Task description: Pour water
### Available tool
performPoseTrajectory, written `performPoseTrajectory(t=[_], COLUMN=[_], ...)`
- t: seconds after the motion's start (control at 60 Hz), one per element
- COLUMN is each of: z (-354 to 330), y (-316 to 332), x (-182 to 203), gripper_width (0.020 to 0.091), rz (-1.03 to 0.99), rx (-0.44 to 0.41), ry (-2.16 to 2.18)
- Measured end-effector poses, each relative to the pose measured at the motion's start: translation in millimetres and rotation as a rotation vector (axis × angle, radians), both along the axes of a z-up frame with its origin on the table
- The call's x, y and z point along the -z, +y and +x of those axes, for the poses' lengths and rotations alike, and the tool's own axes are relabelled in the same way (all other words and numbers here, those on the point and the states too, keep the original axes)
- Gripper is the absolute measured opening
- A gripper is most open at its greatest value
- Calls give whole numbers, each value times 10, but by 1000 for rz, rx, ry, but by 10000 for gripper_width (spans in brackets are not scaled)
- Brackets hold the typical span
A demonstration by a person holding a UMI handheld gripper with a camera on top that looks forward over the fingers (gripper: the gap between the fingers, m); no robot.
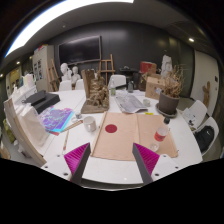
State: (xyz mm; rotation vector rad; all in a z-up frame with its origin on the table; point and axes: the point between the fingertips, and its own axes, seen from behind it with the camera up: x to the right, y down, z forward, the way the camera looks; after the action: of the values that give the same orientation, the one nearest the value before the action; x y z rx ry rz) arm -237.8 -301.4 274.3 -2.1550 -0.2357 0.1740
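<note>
The gripper hangs above the near edge of a white table, its two fingers spread wide with nothing between them, the magenta pads facing one another across bare air. Just ahead of the fingers lies a tan board, flat on the table. On it, to the right and a little beyond the right finger, stands a small bottle with a red cap, upright and apart from the gripper. Near the board's middle sits a dark red round disc. Off the board's left edge stands a small white cup, upright, and beside it farther left lies a shiny purple-blue sheet.

Beyond the board the table is crowded: a brown wooden model rises in the middle, papers lie to its right, and a dark pot with a dried plant stands behind the bottle. White chairs ring the table, and a dark screen hangs on the back wall.
</note>
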Motion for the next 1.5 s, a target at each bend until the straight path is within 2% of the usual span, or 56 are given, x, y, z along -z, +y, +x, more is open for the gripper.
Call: performPoseTrajectory(t=[0.233,0.417,0.583,0.767,0.817,0.867,0.917,0.967,1.0,1.183,1.217,1.35,1.5], z=[1176,1898,2195,2179,2168,2145,2125,2080,2076,2069,2072,2057,2048], y=[339,726,1301,1948,2083,2190,2334,2358,2381,2459,2466,2519,2713], x=[698,1254,1640,1885,1910,1971,2023,1985,1984,2002,2006,1961,1599], gripper_width=[861,863,861,855,833,763,650,495,490,301,278,278,279], rz=[-1,73,133,195,205,205,213,237,244,251,253,249,284], rx=[66,111,127,117,119,121,110,111,110,115,121,144,185], ry=[-31,-73,-49,-43,-42,-41,-33,-25,-24,-55,-66,-132,-277])
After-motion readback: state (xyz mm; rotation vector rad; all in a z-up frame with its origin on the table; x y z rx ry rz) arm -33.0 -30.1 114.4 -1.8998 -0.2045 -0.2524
